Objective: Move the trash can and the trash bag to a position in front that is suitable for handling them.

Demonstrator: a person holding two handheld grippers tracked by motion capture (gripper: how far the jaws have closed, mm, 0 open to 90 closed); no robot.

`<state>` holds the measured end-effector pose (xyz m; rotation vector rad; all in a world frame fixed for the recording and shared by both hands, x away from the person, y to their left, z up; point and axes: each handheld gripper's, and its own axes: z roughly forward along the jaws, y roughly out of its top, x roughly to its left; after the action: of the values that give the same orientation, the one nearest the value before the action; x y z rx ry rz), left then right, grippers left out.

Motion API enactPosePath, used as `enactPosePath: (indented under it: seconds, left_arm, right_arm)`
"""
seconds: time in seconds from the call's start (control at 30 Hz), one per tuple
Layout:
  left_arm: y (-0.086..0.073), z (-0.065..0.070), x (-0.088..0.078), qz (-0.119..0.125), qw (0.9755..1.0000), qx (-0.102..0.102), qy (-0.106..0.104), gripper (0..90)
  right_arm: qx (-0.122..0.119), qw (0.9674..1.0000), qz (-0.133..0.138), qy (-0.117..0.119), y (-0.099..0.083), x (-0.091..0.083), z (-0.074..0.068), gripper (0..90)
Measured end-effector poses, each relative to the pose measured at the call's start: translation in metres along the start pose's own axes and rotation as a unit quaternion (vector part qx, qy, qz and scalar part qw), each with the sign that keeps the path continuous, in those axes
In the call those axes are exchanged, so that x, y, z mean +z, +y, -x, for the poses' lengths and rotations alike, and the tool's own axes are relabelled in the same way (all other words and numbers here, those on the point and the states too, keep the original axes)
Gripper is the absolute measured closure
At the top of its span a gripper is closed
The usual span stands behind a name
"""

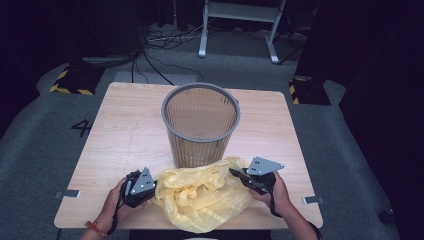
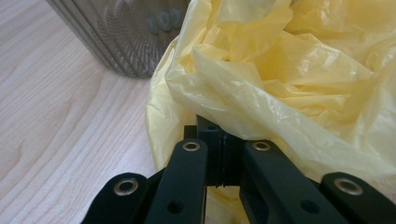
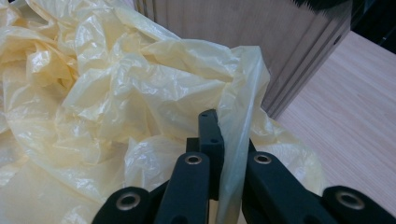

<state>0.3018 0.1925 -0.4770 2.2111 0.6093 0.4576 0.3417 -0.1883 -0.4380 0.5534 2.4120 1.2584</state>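
Note:
A crumpled yellow plastic bag [image 1: 202, 195] lies on the wooden table [image 1: 125, 130] at its near edge, just in front of a grey mesh wastebasket [image 1: 200, 125]. My left gripper [image 1: 153, 191] is shut on the bag's left edge, and the film folds over its closed jaw tips [image 2: 218, 140]. At the bag's upper right edge my right gripper [image 1: 233, 172] is shut too, with a strip of the bag [image 3: 116, 93] pinched between its jaws [image 3: 217, 135]. The basket [image 2: 126, 32] stands upright and looks empty; its wall [image 3: 261, 37] rises close behind the bag.
The basket takes the table's middle, with bare wood to its left, right and behind. Beyond the far edge, cables [image 1: 160, 45] and a metal stand's legs [image 1: 240, 30] lie on the grey floor. Small metal brackets [image 1: 66, 194] stick out at the table's near corners.

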Motion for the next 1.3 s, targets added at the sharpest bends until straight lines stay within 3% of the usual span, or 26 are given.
enactPosePath:
  seconds: [0.43,0.77,1.1,1.3]
  left_arm:
    - [0.004,-0.007,-0.007,0.013,0.9998,0.0,0.018,89.6]
    - [0.017,-0.014,-0.012,0.012,0.999,0.028,0.034,89.6]
    - [0.024,-0.015,-0.024,0.045,0.9973,0.034,0.047,89.6]
    - [0.024,-0.015,-0.031,0.052,0.9966,0.033,0.054,89.6]
  right_arm:
    - [-0.022,0.9995,0.021,-0.011,0.01,-0.003,-0.004,90.0]
    - [-0.015,0.9995,0.026,-0.011,0.012,-0.006,0.0,90.0]
    - [-0.026,0.9985,0.045,-0.015,0.019,-0.011,-0.002,90.0]
    - [-0.037,0.9974,0.058,-0.019,0.024,-0.016,-0.005,90.0]
